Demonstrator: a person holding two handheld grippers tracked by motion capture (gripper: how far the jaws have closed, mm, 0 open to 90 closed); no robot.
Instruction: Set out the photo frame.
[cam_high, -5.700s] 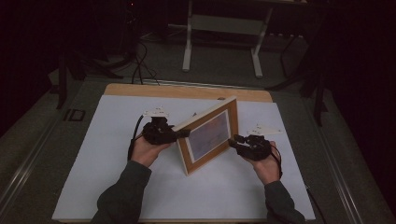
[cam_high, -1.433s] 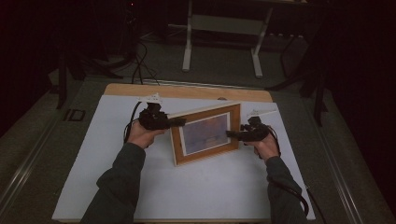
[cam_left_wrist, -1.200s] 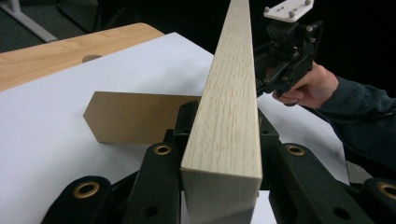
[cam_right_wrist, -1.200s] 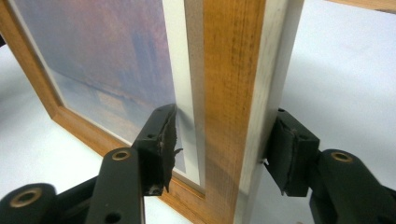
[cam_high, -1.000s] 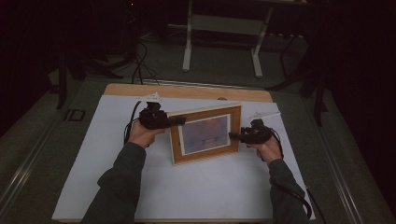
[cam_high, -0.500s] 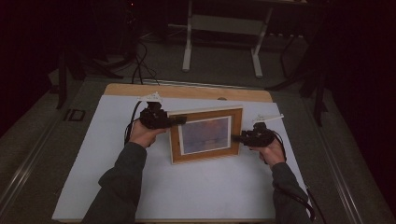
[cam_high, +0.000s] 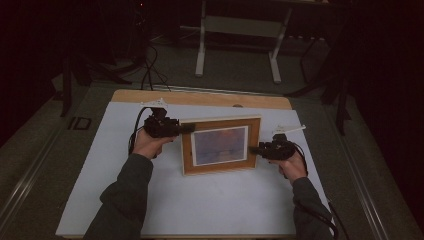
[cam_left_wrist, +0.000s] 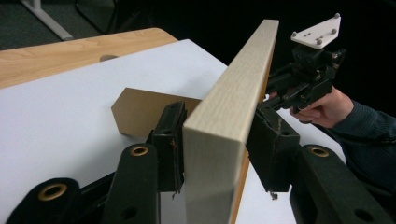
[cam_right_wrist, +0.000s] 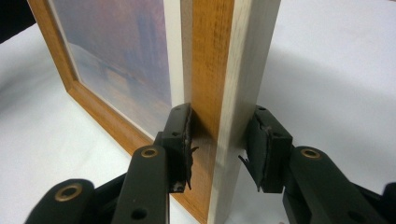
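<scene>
**Left gripper view: two claws hold one picture frame upright**

Left gripper view shows the left claw (cam_left_wrist: 212, 149) closed on the picture frame (cam_left_wrist: 229, 126), one jaw on the back face and one on the front face, so the pale side edge runs between them. In the right gripper view, the right claw (cam_right_wrist: 219, 144) is at the opposite side edge. Its left jaw presses on the orange-brown front moulding; its right jaw seems to stand just beside the pale back, and I cannot tell if it touches.

In the high view the frame stands on its lower edge near the middle of the white tabletop (cam_high: 150, 200), with the printed picture (cam_high: 220, 145) facing the person. The left claw takes the upper left corner and the right claw takes the right edge lower down. I judge that this two-sided hold keeps the frame from falling while it is set upright.

Behind the frame, a brown stand flap (cam_left_wrist: 140, 112) points out over the tabletop. It is probably there to support the frame when the claws release. Beyond the white sheet is the wooden edge (cam_high: 200, 97) of the tabletop.
</scene>
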